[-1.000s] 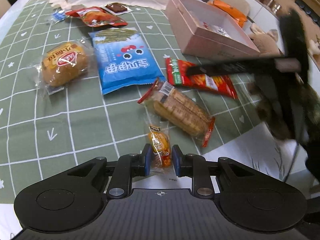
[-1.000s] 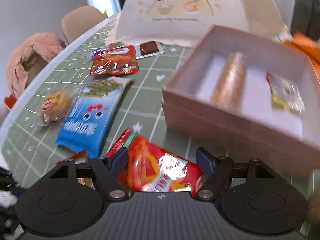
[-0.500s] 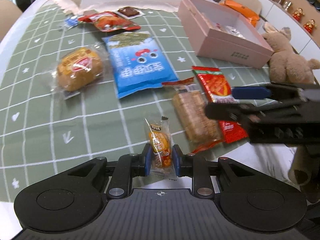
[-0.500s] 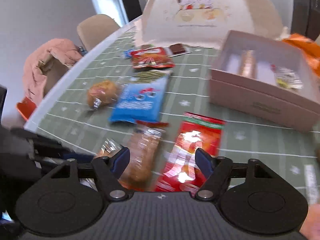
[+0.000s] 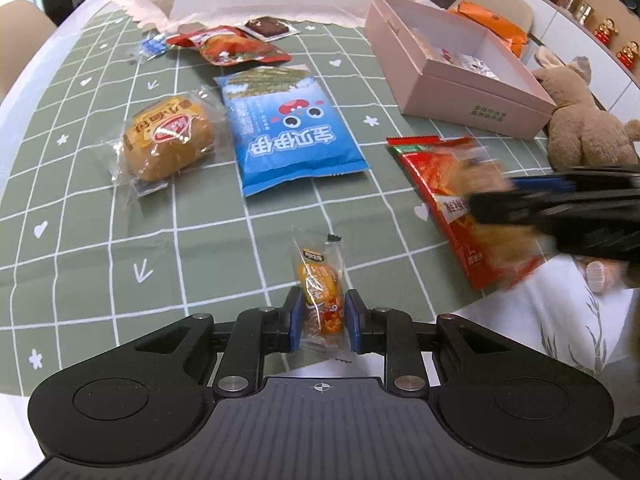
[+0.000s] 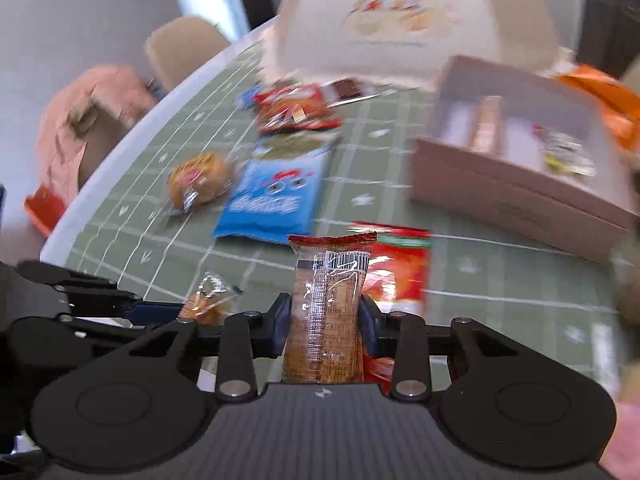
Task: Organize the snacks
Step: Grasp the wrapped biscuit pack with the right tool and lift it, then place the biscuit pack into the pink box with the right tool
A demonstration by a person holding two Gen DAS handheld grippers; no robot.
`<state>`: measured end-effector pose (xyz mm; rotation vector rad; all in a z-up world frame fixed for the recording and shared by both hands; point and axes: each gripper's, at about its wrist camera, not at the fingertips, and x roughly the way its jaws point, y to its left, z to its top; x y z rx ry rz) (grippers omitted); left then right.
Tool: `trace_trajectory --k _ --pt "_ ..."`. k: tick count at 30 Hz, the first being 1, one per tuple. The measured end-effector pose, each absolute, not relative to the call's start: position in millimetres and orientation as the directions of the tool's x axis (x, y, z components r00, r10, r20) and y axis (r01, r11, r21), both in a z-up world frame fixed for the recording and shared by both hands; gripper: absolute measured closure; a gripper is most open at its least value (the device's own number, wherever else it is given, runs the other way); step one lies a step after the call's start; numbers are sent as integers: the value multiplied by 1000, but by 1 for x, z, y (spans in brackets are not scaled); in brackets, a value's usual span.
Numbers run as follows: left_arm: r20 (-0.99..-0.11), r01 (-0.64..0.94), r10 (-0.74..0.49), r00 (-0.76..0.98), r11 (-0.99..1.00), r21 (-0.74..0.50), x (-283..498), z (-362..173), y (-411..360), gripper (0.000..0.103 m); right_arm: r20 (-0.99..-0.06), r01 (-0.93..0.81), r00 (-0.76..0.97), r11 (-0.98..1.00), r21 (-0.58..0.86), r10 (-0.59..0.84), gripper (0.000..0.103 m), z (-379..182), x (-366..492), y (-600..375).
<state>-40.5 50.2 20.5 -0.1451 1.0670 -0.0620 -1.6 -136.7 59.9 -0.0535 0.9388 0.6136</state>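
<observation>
The left gripper [image 5: 321, 320] pinched a small orange snack packet [image 5: 321, 297] over the green tablecloth [image 5: 200, 240], while the right gripper [image 6: 325, 322], its jaws having just closed, clamped a cracker pack [image 6: 326, 312] lifted above the red packet [image 6: 400, 272].

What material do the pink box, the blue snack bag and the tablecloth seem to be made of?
Pink box: probably matte cardboard, with stiff straight walls and no shine.
Blue snack bag: seemingly glossy plastic film, with light glare and a crimped end seam.
Tablecloth: looks like a matte printed sheet, either cloth or vinyl; which one is unclear.
</observation>
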Motion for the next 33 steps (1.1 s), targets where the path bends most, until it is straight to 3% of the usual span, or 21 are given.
trace_trajectory --k 2,7,10,14,17,21,27,33 --pt "-868 2 -128 479 989 -145 -38 21 46 77 -758 -470 472 856 216 451 68 70 -2 -161" --pt "-823 94 -285 492 957 -275 -37 35 29 80 -733 -358 568 914 190 375 68 88 -7 -215" --pt "-714 162 -435 548 893 -419 -23 79 18 80 -726 -308 593 931 195 348 68 92 -11 -235" --pt "-569 262 -477 670 869 -420 20 147 -1 80 -717 -271 609 939 213 339 68 95 -15 -245" --pt "-497 275 -478 724 861 -428 73 168 -16 79 -700 -265 631 941 210 334 68 101 -16 -247" --pt "-500 193 -520 693 801 -566 135 143 -17 77 -692 -252 652 949 188 310 68 108 -18 -246" --pt "-532 162 -482 696 828 -537 107 116 13 77 -706 -239 650 958 161 281 67 109 -3 -258" --pt "-635 118 -458 623 857 -502 48 79 47 77 -616 -295 715 942 162 330 67 160 77 -245"
